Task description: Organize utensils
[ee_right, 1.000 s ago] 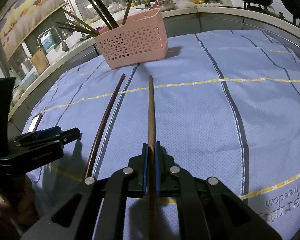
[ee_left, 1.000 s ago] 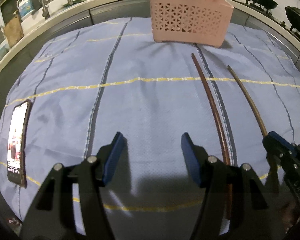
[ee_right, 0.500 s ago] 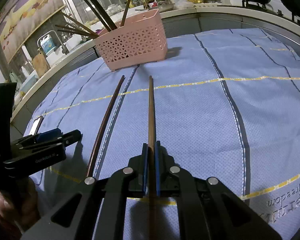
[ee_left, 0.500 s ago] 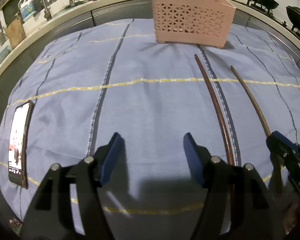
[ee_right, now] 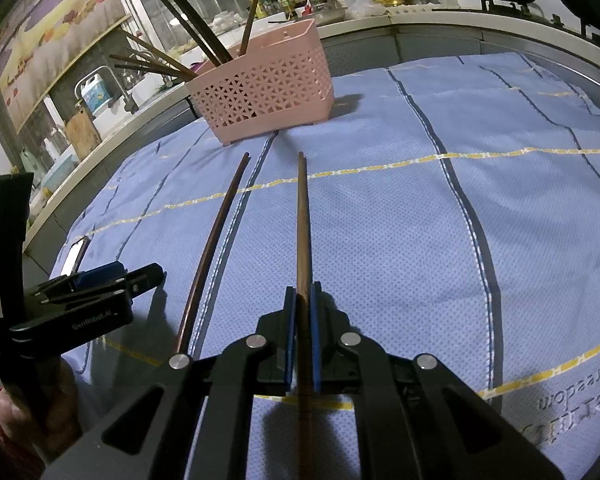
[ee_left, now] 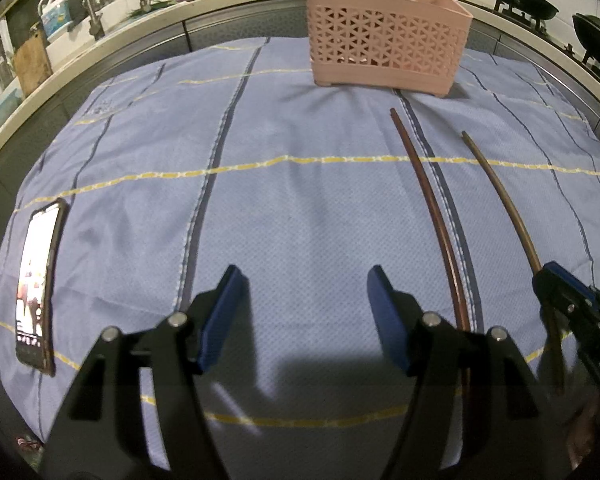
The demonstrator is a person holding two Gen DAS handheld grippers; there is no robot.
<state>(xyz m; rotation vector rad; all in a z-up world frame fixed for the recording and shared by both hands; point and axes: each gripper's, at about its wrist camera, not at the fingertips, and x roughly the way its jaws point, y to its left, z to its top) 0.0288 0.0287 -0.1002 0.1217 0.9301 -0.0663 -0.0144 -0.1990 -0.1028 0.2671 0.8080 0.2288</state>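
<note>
Left gripper [ee_left: 302,312] hovers low over the blue cloth [ee_left: 300,208], its blue-padded fingers [ee_left: 220,316] spread wide with nothing between them. Pink basket [ee_left: 388,44] stands at the far edge of the cloth, several dark chopsticks leaning out of its top. Nearer than the basket and slightly right of it, a reddish-brown chopstick [ee_left: 432,208] lies on the cloth, far tip pointing toward the basket. Further right of that, a lighter brown chopstick [ee_left: 504,208] runs roughly parallel; its near end sits in the closed right gripper [ee_left: 548,276]. Far left of the basket, at the near cloth edge, a phone [ee_left: 36,284] lies flat, screen lit.
</note>
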